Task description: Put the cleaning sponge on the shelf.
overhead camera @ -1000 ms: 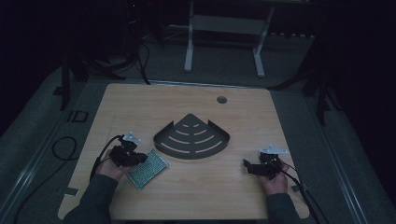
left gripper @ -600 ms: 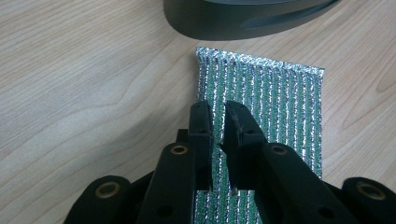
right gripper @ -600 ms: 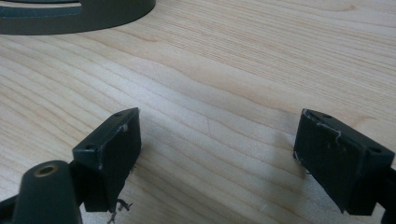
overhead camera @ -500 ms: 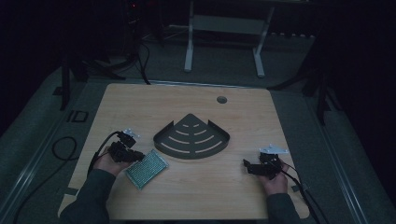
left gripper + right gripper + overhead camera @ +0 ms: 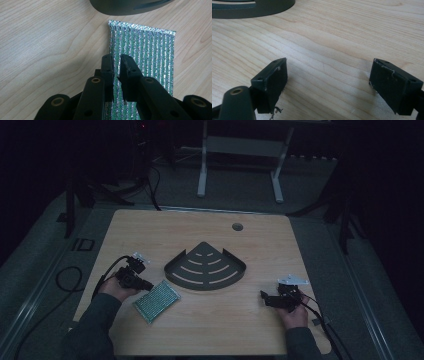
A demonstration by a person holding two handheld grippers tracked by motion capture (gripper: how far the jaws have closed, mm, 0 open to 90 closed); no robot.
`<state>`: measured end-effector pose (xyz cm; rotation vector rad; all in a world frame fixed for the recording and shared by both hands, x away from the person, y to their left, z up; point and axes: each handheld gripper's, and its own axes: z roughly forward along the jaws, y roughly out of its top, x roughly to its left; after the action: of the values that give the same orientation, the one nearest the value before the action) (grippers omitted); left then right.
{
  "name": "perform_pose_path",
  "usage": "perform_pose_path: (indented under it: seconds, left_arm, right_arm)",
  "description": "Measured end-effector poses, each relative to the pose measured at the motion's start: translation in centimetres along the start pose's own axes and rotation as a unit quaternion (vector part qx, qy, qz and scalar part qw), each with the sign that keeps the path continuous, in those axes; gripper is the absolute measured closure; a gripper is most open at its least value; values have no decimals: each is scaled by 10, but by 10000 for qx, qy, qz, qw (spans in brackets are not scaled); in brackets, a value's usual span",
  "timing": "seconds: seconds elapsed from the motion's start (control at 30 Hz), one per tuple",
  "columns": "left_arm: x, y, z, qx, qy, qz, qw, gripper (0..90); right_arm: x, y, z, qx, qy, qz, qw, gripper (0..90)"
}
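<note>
Left fingers (image 5: pixel 107 67): drawn nearly together, a narrow gap kept, poised over the near edge of the green glitter scouring pad (image 5: pixel 147 55).
Right fingers (image 5: pixel 270 80): held wide apart above bare worktop (image 5: pixel 332 37).
Scouring pad: laid flat just beside the dark fan-shaped corner shelf (image 5: pixel 206 268).

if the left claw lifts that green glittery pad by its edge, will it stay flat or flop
Probably flops a little: the green pad looks thin and woven, lying flat on the table. Likely light. The left claw, nearly shut, should grip its ribbed texture without slipping.
</note>
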<state>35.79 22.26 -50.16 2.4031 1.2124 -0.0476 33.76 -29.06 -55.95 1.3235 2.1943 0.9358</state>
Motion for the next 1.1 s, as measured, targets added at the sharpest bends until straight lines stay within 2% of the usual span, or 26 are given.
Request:
perform_pose_path:
  seconds: [0.27,0.43,0.73,0.83,1.1]
  left_arm:
    - [3,7,2,235,-135,154,9995,802]
    - [5,11,4,389,-144,200,9989,792]
    - [8,16,6,510,-174,189,9984,773]
    - [12,16,9,623,-238,150,9977,757]
    - [12,16,10,659,-377,177,9970,753]
  right_arm:
    - [0,0,0,0,-1,-1,10000,143]
    - [0,0,0,0,0,0,10000,143]
    - [0,0,0,0,1,0,10000,143]
    - [0,0,0,0,-1,-2,10000,143]
    - [0,0,0,0,1,0,10000,143]
